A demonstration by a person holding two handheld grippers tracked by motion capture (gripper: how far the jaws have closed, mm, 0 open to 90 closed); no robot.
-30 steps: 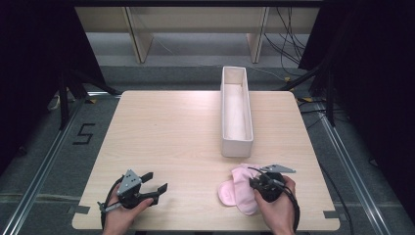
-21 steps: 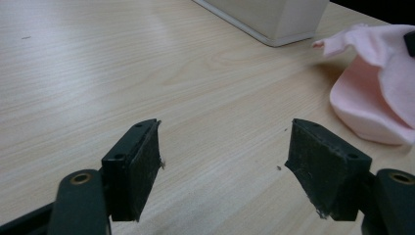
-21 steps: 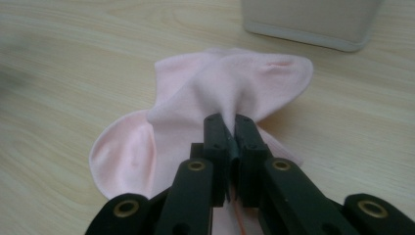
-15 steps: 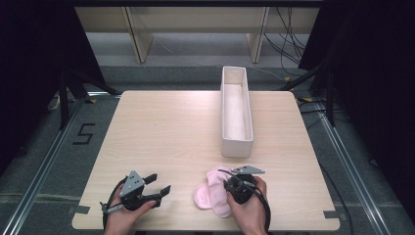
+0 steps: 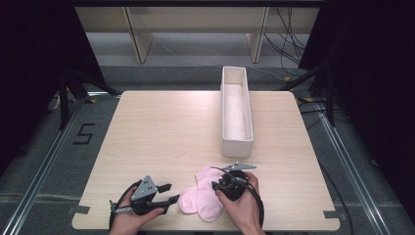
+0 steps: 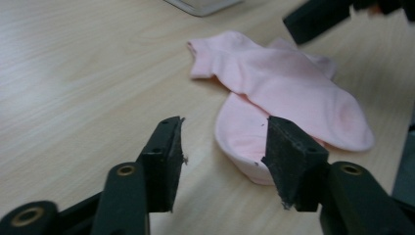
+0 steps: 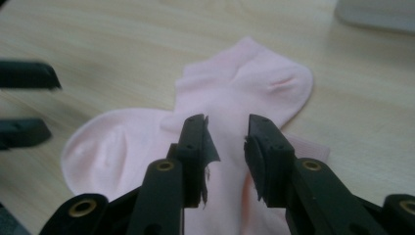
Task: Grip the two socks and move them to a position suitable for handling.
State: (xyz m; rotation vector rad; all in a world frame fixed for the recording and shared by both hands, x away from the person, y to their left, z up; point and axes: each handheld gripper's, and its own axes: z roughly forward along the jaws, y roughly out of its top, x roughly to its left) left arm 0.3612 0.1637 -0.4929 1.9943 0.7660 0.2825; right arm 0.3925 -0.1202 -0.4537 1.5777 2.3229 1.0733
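Left gripper (image 5: 166,193) half open, jaws just closing, toe of the pink socks (image 5: 203,198) ahead of its pads, not gripped. Right gripper (image 5: 221,183) just opened (nothing pinched), hovering over the socks, near table edge. Risk: left jaws may catch one layer only and pull the pair apart. Versus a second ago: socks and right hand sit further left. White bin (image 5: 237,115) beyond, well apart.

Counting two pink socks (image 5: 201,198) overlapped on one wooden table (image 5: 161,132), plus one long white box (image 5: 236,113) and two handheld grippers, left (image 5: 169,195) and right (image 5: 215,185)
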